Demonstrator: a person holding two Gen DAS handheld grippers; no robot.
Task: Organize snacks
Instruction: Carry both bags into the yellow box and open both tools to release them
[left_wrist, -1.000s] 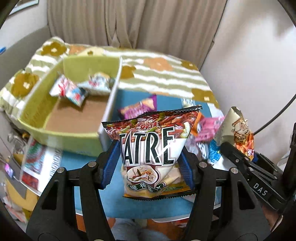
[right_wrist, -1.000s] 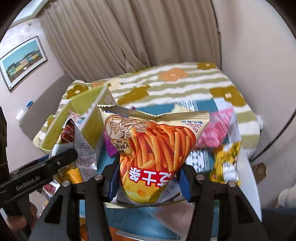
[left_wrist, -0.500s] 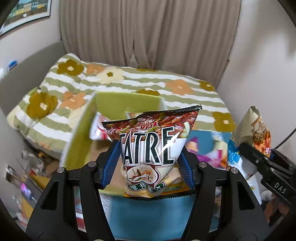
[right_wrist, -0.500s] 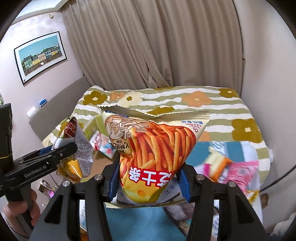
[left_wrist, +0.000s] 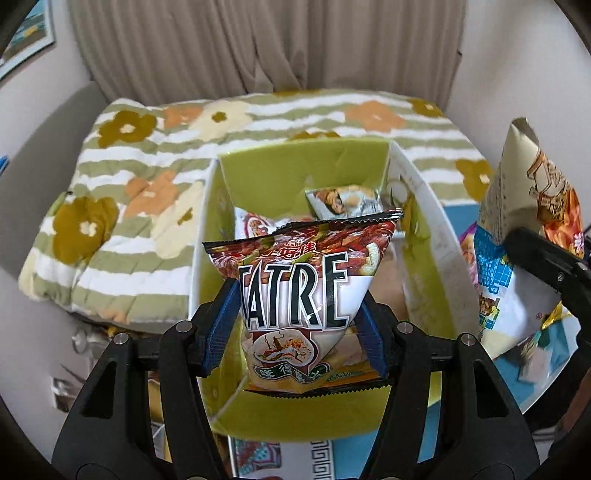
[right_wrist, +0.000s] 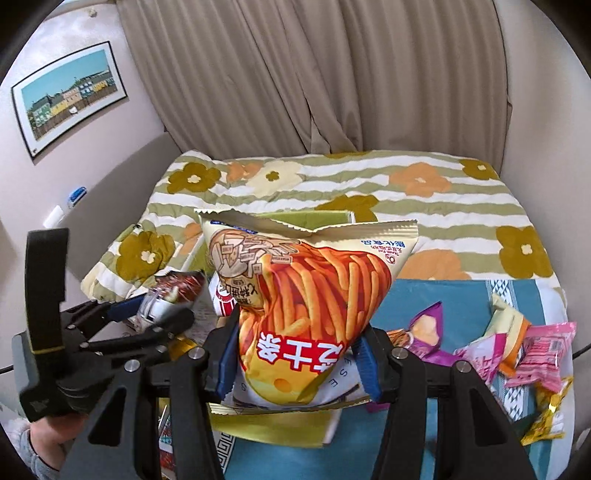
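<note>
My left gripper (left_wrist: 297, 325) is shut on a dark red and white snack bag (left_wrist: 299, 284) and holds it over the green box (left_wrist: 295, 173). The box holds a few small snack packets (left_wrist: 343, 201). My right gripper (right_wrist: 297, 354) is shut on an orange fries snack bag (right_wrist: 306, 295), held just right of the box, whose far wall (right_wrist: 310, 216) shows behind the bag. In the left wrist view the right gripper's fingers (left_wrist: 546, 258) and its bag (left_wrist: 517, 236) show at the right. In the right wrist view the left gripper (right_wrist: 155, 314) shows at the left.
Several loose snack packets, purple (right_wrist: 424, 332) and pink (right_wrist: 539, 350), lie on the blue cloth (right_wrist: 461, 306) at the right. A striped flowered blanket (right_wrist: 369, 184) covers the bed behind. Curtains and walls close in at the back.
Both grippers have moved left with their bags. The left bag has gone from beside the box, over the blue cloth, to above the box. The right bag has come up next to the box.
</note>
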